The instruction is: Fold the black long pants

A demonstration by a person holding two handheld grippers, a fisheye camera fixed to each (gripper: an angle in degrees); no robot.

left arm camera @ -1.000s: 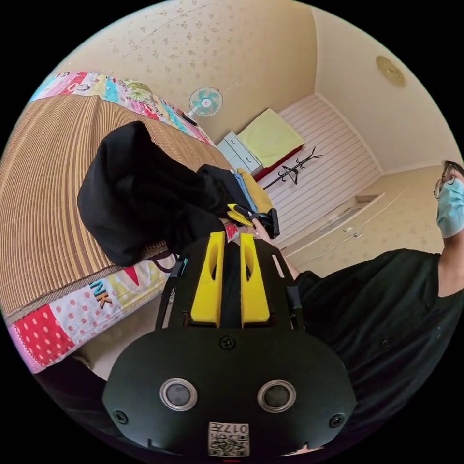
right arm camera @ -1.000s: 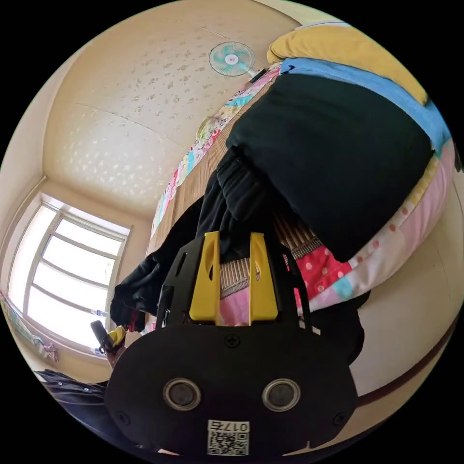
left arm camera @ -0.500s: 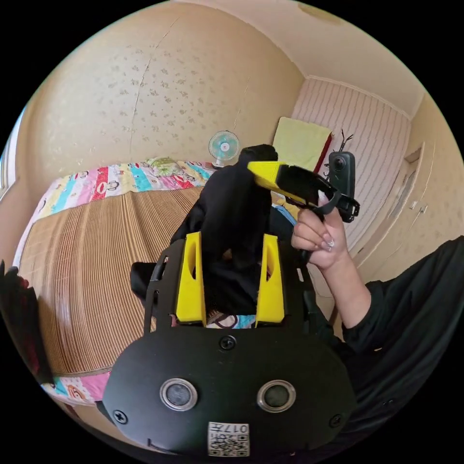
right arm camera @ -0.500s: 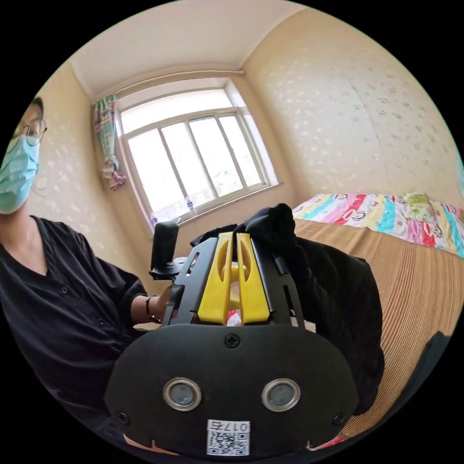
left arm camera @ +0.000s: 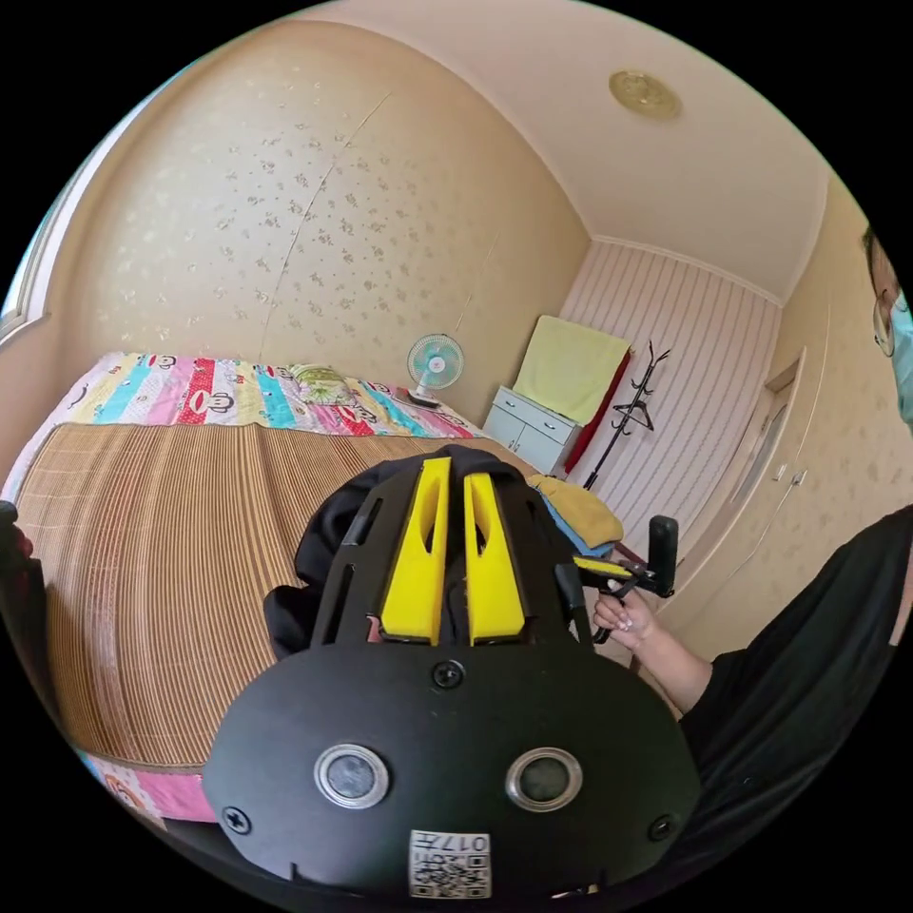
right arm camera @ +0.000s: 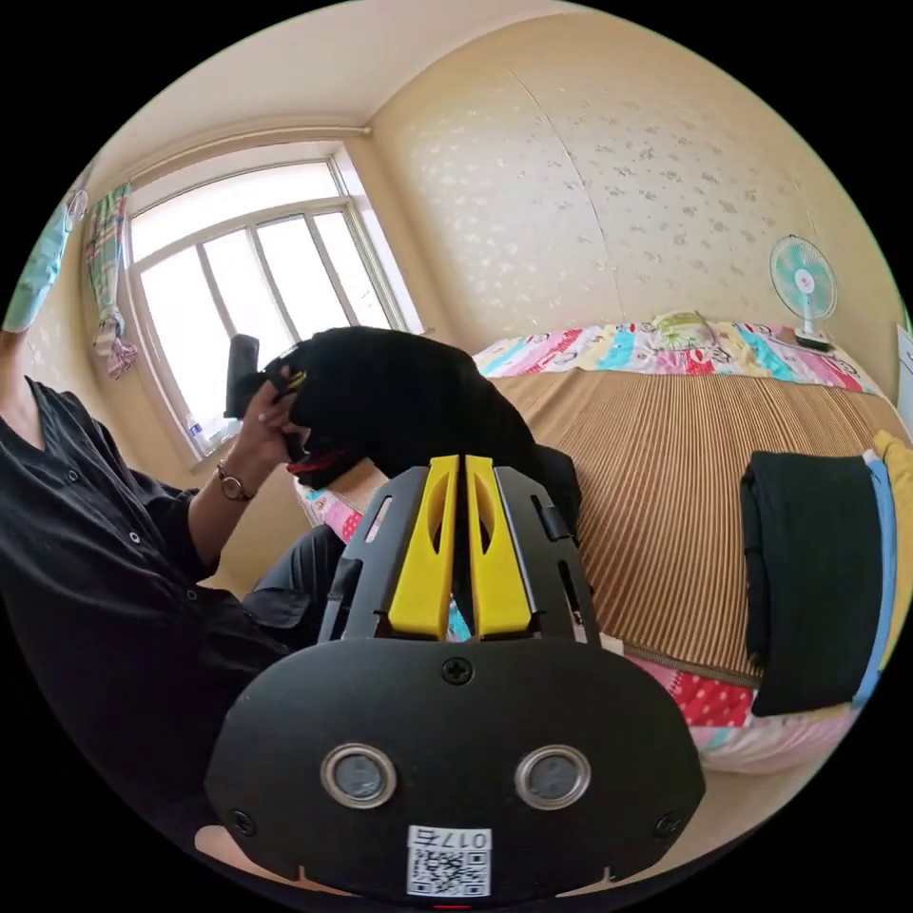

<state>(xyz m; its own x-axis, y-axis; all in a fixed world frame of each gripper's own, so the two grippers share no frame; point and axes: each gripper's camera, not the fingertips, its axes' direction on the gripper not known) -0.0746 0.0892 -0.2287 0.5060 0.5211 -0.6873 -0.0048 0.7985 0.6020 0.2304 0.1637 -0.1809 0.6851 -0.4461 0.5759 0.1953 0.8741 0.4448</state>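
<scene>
I see the black pants [right arm camera: 409, 399] held up over the near edge of the bed [right arm camera: 685, 456], bunched between my two grippers. My left gripper [left arm camera: 455, 475] has its jaws nearly together with black cloth in the slit; my right gripper [right arm camera: 455, 466] is the same — both appear clamped on the pants. Beside them lies a folded pile [right arm camera: 818, 571] on the striped mat [left arm camera: 171, 552]. A fan [left arm camera: 436, 363] stands beyond — I can read no writing.
</scene>
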